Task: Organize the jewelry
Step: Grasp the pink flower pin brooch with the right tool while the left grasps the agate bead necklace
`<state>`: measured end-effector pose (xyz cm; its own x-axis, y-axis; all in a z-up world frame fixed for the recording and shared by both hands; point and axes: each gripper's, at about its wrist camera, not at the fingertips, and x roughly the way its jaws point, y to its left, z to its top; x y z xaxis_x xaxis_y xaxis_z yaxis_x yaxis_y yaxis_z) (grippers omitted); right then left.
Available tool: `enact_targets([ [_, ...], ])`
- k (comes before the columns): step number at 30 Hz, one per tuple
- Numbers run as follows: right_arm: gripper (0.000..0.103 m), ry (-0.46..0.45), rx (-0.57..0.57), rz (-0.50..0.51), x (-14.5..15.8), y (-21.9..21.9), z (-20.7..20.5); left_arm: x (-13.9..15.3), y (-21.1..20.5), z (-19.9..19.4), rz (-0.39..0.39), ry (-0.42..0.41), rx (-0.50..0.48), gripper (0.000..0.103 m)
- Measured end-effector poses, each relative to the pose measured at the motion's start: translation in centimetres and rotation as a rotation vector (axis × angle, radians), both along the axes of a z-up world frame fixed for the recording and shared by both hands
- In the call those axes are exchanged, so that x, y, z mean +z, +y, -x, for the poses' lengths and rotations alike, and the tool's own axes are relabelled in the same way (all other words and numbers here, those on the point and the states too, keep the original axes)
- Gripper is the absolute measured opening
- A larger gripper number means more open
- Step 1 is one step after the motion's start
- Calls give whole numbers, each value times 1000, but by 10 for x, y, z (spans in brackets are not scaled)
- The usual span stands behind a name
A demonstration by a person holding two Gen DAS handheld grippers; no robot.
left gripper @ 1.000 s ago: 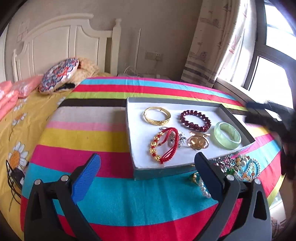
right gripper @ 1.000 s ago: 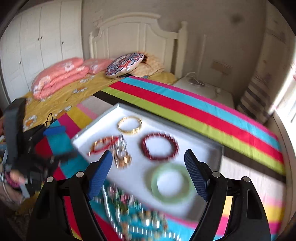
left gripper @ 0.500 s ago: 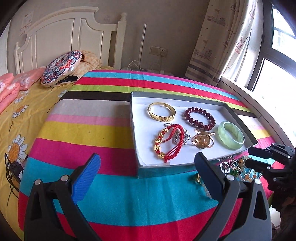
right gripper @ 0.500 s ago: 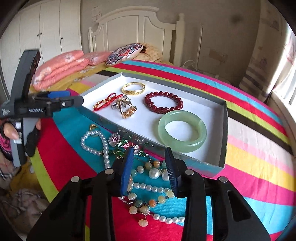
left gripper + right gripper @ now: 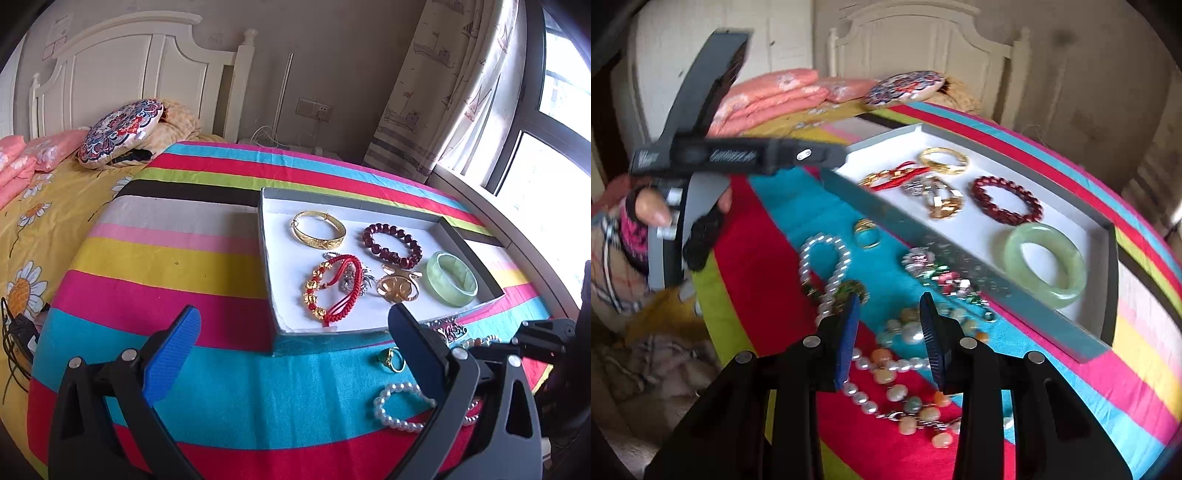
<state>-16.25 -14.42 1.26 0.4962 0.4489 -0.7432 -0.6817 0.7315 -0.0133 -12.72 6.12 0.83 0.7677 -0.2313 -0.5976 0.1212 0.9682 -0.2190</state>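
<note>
Hovering over the striped cloth (image 5: pixel 155 266), left gripper (image 5: pixel 295 334) spread wide, 2 blue pads well apart, nothing between them. Just ahead and to the right, grey tray (image 5: pixel 266 258) with white floor, holding a gold bangle (image 5: pixel 318 229), a red cord bracelet with gold beads (image 5: pixel 330 291), a silver piece (image 5: pixel 351 278) partly under that cord, a gold flower brooch (image 5: pixel 397 288), a dark red bead bracelet (image 5: pixel 392 245) and a green jade bangle (image 5: pixel 451 278) at the right end. In front of the tray, on the teal stripe: a green-stone ring (image 5: pixel 390 359) and a white pearl bracelet (image 5: pixel 397 406), partly hidden behind the right finger.

Seen from the right wrist view, blurred: at far left, a gloved left hand (image 5: pixel 650 210) around the grey handle. Further right, pearl bracelet (image 5: pixel 823 262) and ring (image 5: pixel 866 232) lying outside the tray wall (image 5: pixel 923 236), then a small glittery cluster (image 5: pixel 938 273) just beside that wall. Right gripper (image 5: pixel 888 332) low over a mixed bead-and-pearl necklace (image 5: pixel 901 365), pads partly closed with a narrow gap; large pearl and beads showing in the gap, neither pad clearly touching, so released rather than clamped. Jade bangle (image 5: pixel 1047 264) at the near right end of the tray.
</note>
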Motion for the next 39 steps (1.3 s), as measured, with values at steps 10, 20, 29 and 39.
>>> enact_targets([
  [10,35,12,-97,11,5,-14,-15,0,0,0,7,4,-9,101],
  [20,39,-59,10,203,-4,32,-19,0,0,0,9,2,-10,101],
  [29,40,16,80,153,10,24,-30,0,-2,0,16,-6,-12,101],
  [39,44,-15,345,276,-3,52,-36,0,-2,0,17,4,-14,101],
])
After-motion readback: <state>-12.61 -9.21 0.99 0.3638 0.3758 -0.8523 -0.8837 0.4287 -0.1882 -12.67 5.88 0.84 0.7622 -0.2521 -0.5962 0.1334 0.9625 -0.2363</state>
